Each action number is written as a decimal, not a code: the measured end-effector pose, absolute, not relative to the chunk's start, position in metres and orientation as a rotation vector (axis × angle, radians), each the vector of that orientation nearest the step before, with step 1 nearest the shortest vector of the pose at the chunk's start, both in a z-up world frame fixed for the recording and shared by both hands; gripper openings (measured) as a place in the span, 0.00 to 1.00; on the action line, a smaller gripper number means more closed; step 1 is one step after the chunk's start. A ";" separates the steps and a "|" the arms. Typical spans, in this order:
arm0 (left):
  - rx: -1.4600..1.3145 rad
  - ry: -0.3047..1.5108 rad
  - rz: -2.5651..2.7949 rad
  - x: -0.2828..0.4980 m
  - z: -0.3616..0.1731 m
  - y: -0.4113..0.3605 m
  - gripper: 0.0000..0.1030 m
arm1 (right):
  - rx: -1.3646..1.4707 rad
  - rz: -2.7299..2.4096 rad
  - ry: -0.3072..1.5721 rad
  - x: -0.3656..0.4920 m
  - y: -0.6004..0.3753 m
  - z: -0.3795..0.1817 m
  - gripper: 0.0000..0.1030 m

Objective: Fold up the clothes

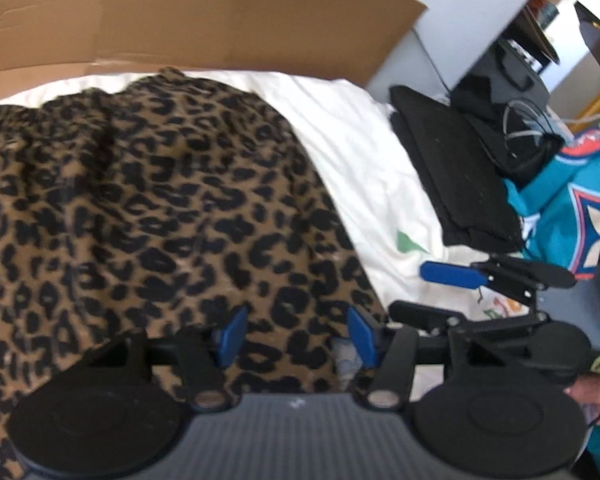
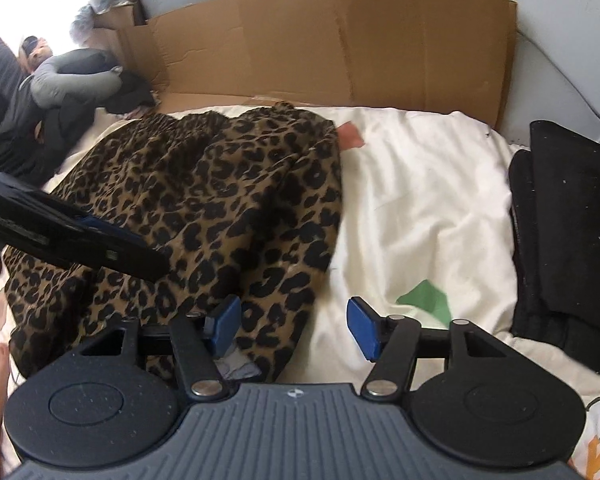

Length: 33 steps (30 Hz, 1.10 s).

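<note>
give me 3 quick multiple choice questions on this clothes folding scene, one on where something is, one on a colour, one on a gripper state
1. Where does the leopard-print garment lie?
A. on the white bedding
B. inside the cardboard box
C. on the black folded pile

2. What colour are the fingertip pads?
A. red
B. blue
C. yellow

3. How does the right gripper stand?
A. shut on the garment
B. shut and empty
C. open

Answers:
1 A, it is spread over the white bedding, in front of the cardboard.
2 B, both views show blue pads.
3 C, its fingers stand apart with the garment's edge and bedding between them.
</note>
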<state>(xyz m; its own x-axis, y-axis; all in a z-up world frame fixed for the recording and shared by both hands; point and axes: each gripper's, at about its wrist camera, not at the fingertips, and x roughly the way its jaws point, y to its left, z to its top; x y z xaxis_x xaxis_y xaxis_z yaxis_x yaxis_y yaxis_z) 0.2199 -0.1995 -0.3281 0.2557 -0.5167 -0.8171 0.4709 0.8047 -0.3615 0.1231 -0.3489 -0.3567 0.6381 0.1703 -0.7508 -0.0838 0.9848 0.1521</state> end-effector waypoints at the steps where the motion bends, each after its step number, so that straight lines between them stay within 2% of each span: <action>1: -0.036 1.128 -0.682 0.218 -0.331 -0.204 0.57 | 0.100 0.149 0.867 0.122 -0.347 -0.357 0.55; 6: -0.041 1.160 -0.697 0.211 -0.353 -0.219 0.56 | 0.073 0.123 0.884 0.121 -0.340 -0.362 0.52; 8: -0.018 1.163 -0.692 0.209 -0.362 -0.223 0.53 | 0.075 0.120 0.887 0.122 -0.340 -0.362 0.46; 10: 0.015 1.180 -0.699 0.209 -0.370 -0.224 0.38 | 0.079 0.118 0.889 0.122 -0.340 -0.362 0.46; 11: 0.030 1.189 -0.705 0.209 -0.373 -0.224 0.16 | 0.083 0.120 0.886 0.123 -0.339 -0.361 0.46; 12: 0.045 1.199 -0.711 0.209 -0.377 -0.223 0.05 | 0.083 0.121 0.884 0.124 -0.339 -0.360 0.46; 26: -0.136 1.103 -0.594 0.226 -0.332 -0.149 0.02 | -0.003 0.197 0.873 0.133 -0.309 -0.362 0.46; 33: -0.175 1.101 -0.488 0.230 -0.332 -0.119 0.02 | -0.049 0.240 0.874 0.144 -0.288 -0.369 0.46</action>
<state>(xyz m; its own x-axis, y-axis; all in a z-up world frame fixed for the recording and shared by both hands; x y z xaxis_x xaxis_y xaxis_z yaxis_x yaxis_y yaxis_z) 0.2296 -0.1195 -0.3320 0.3603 -0.4612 -0.8109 0.2915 0.8814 -0.3718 0.1444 -0.2883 -0.3693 0.6165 0.1885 -0.7644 -0.2285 0.9720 0.0553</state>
